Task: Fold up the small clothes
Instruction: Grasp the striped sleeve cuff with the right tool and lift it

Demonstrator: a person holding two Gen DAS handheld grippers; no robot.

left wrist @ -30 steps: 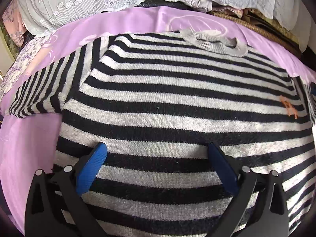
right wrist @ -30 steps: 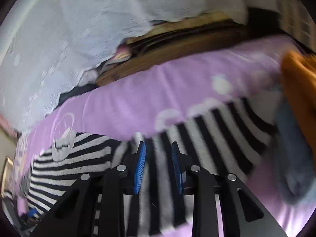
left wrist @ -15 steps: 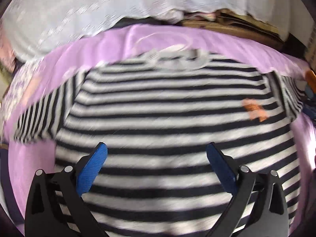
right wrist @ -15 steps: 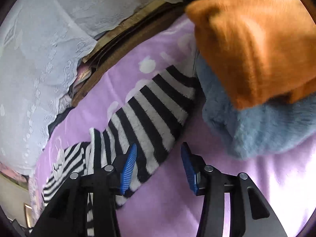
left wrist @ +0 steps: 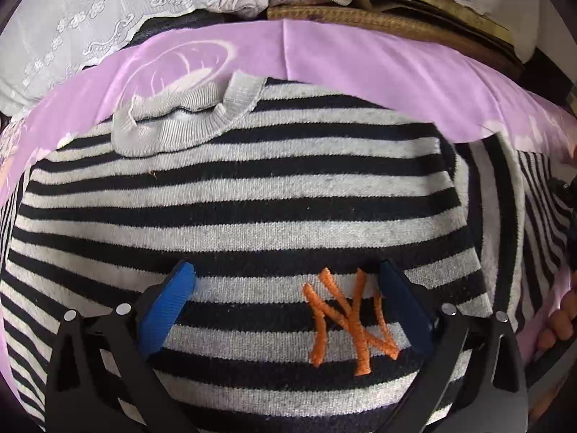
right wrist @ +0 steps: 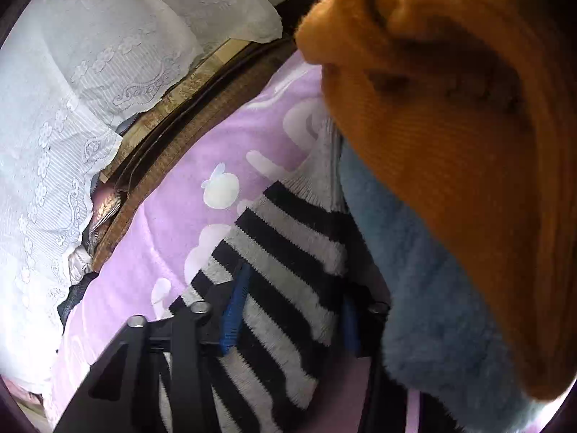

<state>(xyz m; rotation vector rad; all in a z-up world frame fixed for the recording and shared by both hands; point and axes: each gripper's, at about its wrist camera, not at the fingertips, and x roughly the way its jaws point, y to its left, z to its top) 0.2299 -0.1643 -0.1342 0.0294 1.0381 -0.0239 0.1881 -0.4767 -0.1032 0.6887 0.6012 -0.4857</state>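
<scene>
At the right edge of the bed (left wrist: 360, 68), the right claw (right wrist: 288, 310) has just closed on the striped sweater's (left wrist: 252, 216) sleeve (right wrist: 285, 252), seemingly ready to fold inward; the left claw (left wrist: 288, 310), wide open, now hovers empty nearer the orange logo (left wrist: 351, 315).

A black-and-grey striped knit sweater (left wrist: 252, 216) lies spread front-up across the left wrist frame — grey ribbed collar (left wrist: 187, 115) at upper left, orange embroidered "NY" logo (left wrist: 351, 315) at lower right — its striped sleeve (right wrist: 288, 270) running diagonally through the right wrist frame's centre.
</scene>
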